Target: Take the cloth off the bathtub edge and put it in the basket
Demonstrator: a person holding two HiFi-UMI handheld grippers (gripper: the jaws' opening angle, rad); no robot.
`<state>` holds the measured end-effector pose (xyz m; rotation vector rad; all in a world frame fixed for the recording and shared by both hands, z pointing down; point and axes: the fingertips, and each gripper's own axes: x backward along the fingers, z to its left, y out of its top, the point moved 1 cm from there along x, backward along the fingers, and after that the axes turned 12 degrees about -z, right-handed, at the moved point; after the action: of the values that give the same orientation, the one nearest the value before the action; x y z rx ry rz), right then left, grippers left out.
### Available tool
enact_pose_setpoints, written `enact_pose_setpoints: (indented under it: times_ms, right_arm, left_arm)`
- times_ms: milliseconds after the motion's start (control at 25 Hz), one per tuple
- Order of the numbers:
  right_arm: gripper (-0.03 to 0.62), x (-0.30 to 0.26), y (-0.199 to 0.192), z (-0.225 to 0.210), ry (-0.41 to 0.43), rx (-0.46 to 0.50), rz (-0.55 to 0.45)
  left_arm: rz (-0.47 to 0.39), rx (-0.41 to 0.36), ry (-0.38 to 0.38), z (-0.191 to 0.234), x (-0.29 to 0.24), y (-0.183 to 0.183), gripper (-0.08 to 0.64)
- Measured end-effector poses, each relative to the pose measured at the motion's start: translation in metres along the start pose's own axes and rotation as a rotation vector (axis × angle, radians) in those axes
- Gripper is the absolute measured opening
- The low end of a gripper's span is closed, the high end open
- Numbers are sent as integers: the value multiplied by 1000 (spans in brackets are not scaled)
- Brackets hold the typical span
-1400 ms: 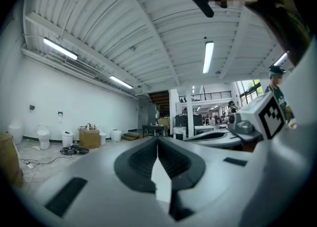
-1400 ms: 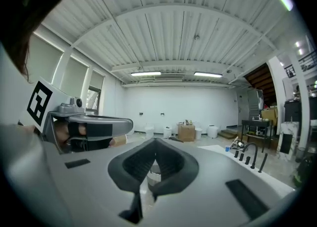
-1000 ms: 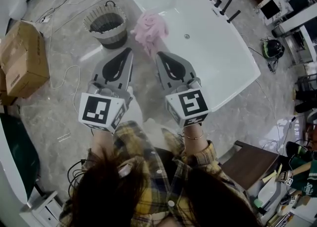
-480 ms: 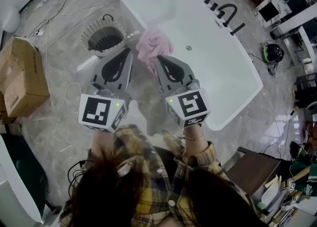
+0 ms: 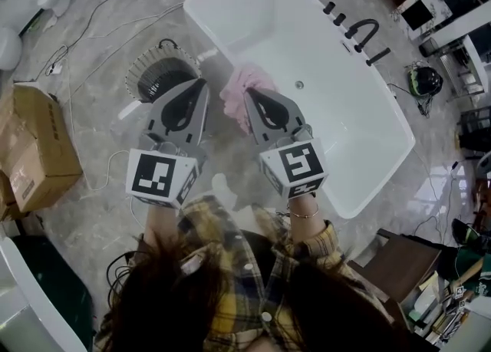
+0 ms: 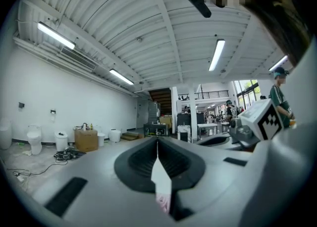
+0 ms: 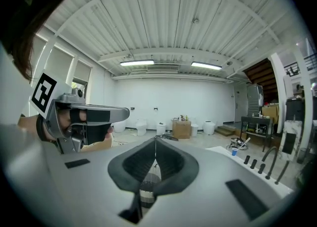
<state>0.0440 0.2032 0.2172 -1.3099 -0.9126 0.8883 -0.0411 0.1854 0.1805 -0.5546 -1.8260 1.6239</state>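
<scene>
A crumpled pink cloth (image 5: 249,82) hangs over the near rim of the white bathtub (image 5: 360,139). The ribbed grey basket (image 5: 159,73) stands on the floor just left of the tub. Both grippers are held out level, side by side, shut and empty. My left gripper (image 5: 203,82) has its tip between the basket and the cloth. My right gripper (image 5: 247,93) has its tip at the cloth's lower edge; I cannot tell whether it touches. In the left gripper view a bit of pink (image 6: 162,202) shows below the shut jaws. In the right gripper view the basket (image 7: 146,191) shows below them.
A cardboard box (image 5: 42,147) sits on the marble floor at the left, with cables (image 5: 100,124) trailing around it. Black taps and a faucet (image 5: 362,34) line the tub's far rim. Desks, a helmet (image 5: 423,78) and clutter fill the right side.
The view has advanced toward the tub: the cloth and basket now lie right at the gripper tips instead of ahead of them. Both grippers stayed shut.
</scene>
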Motion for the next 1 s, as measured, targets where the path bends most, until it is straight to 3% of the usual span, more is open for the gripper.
enact_pose_setpoints:
  times_ms: [520, 1000]
  right_arm:
    - [15, -24, -52, -45, -116, -53, 121]
    - [15, -133, -56, -132, -85, -73, 100]
  left_arm:
    - [86, 99, -52, 29, -42, -61, 18]
    - [58, 35, -67, 91, -173, -61, 18]
